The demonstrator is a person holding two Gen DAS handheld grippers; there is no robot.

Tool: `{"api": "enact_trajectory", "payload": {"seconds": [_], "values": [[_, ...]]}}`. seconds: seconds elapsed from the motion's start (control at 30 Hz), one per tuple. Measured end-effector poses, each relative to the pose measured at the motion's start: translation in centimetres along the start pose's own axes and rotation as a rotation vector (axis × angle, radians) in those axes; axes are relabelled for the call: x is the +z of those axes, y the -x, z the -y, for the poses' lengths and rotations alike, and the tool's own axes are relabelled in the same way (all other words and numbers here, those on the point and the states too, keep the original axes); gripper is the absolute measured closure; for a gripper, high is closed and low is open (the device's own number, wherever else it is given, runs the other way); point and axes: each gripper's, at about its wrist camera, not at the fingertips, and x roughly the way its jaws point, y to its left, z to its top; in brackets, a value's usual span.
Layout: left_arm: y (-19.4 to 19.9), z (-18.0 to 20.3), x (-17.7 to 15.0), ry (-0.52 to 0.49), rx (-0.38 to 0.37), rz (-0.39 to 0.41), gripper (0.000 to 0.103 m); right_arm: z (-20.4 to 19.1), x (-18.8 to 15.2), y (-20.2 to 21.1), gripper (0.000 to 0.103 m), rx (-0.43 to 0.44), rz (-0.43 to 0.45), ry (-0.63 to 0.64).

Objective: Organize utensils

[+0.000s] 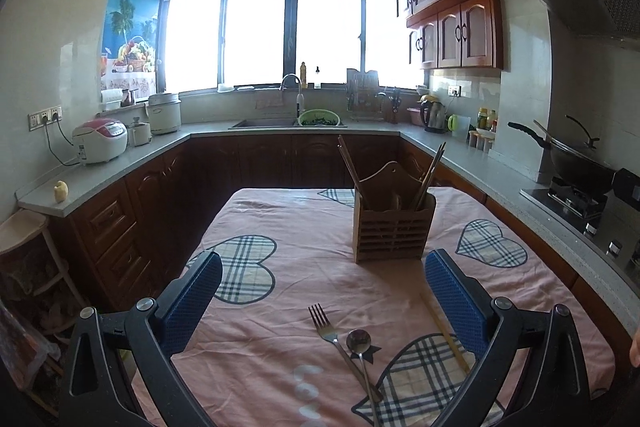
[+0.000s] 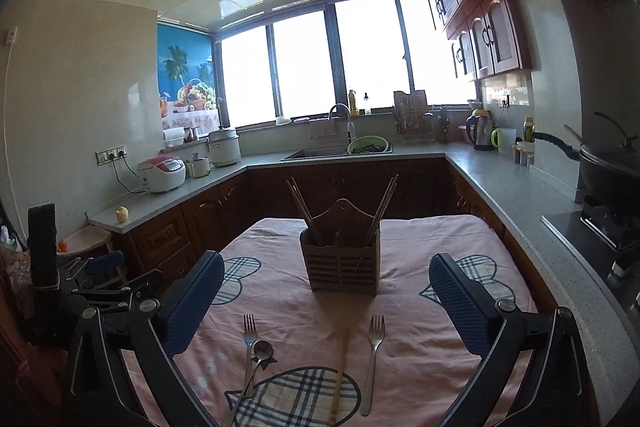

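Note:
A wooden utensil holder [image 1: 394, 227] [image 2: 340, 261] with several chopsticks in it stands on the pink tablecloth [image 1: 280, 339] [image 2: 420, 347]. On the cloth near me lie a fork [image 1: 326, 329] [image 2: 249, 343], a spoon [image 1: 359, 343] [image 2: 262, 351], a chopstick [image 1: 444, 331] [image 2: 340, 375] and a second fork [image 2: 374, 351]. My left gripper [image 1: 322, 279] is open and empty above the fork and spoon. My right gripper [image 2: 326, 281] is open and empty above the chopstick. The left gripper also shows at the left edge of the right wrist view [image 2: 100, 279].
Grey kitchen counters [image 1: 472, 157] [image 2: 516, 183] run around the table, with a rice cooker [image 1: 100, 141] [image 2: 162, 174], a sink [image 1: 288, 123], a kettle [image 1: 434, 115] and a wok on the stove [image 1: 580, 163]. A small stool [image 1: 24, 231] stands at the left.

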Motion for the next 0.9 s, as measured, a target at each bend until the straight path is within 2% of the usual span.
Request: {"api": "enact_trajectory", "payload": {"seconds": [0.13,0.3,0.4,0.6,0.9], "values": [[0.6,0.3,-2.9,0.025,0.021,0.051,0.001,-0.8,-3.1,-0.5,0.0,-0.03,0.03,0.018],[-0.5,1.1,-6.7,0.003,0.056,0.059,0.001,-0.7,-8.5,-2.2,0.0,-0.07,0.038,-0.049],[-0.9,1.5,-8.0,-0.015,0.07,0.055,0.001,-0.9,-10.6,-2.6,0.0,-0.09,0.029,-0.041],[-1.1,1.7,-9.3,-0.011,0.08,0.053,0.001,-1.2,-12.3,-2.6,0.0,-0.122,0.022,-0.001],[-1.1,1.9,-11.0,-0.022,0.076,0.027,0.001,-0.9,-14.3,-2.7,0.0,-0.136,-0.015,-0.019]]}}
